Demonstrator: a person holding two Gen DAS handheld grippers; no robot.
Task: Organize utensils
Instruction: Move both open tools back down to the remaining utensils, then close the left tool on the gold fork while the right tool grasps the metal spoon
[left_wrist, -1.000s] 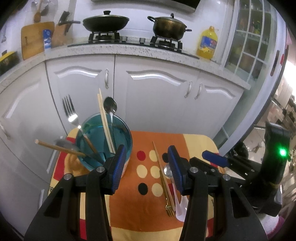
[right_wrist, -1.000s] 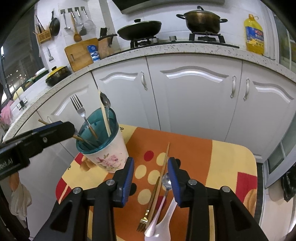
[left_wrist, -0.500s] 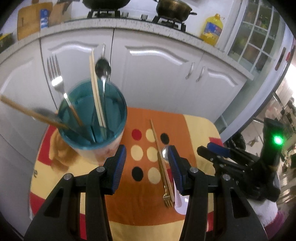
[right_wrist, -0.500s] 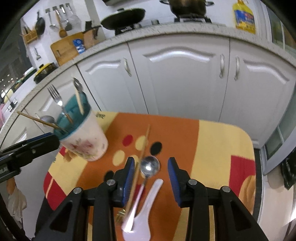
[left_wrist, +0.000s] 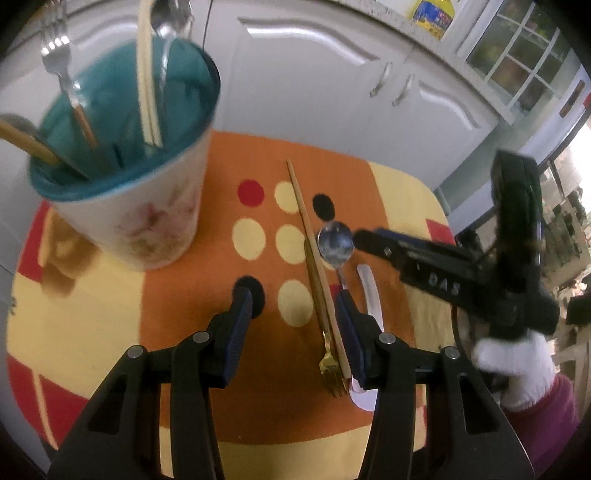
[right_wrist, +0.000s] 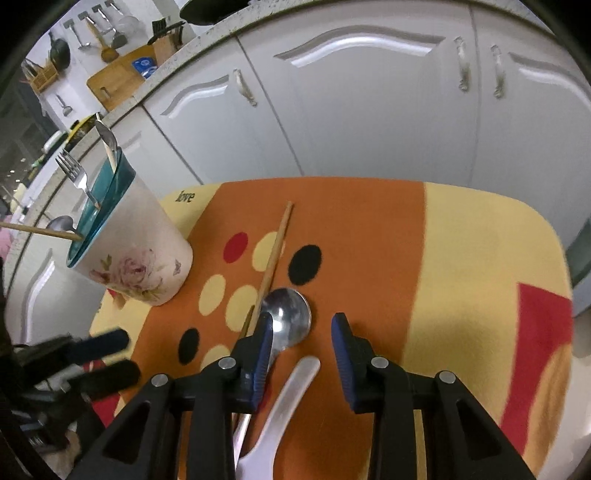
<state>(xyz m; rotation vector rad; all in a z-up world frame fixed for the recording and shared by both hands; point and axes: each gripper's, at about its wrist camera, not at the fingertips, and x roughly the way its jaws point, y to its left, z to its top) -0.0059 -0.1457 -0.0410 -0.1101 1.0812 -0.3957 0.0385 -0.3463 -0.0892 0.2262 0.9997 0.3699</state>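
The right gripper (right_wrist: 302, 325), jaws apart and just closing slightly, holds nothing and straddles the metal spoon (right_wrist: 288, 319) near the table's (right_wrist: 480, 258) middle; the left gripper (left_wrist: 295, 301) is open, empty. Spoon looks light, stiff, slippery: grip the thin handle.

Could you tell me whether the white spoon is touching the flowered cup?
Apart. In the right wrist view, the white spoon lies near the bottom edge, and bare orange mat separates it from the flowered cup.
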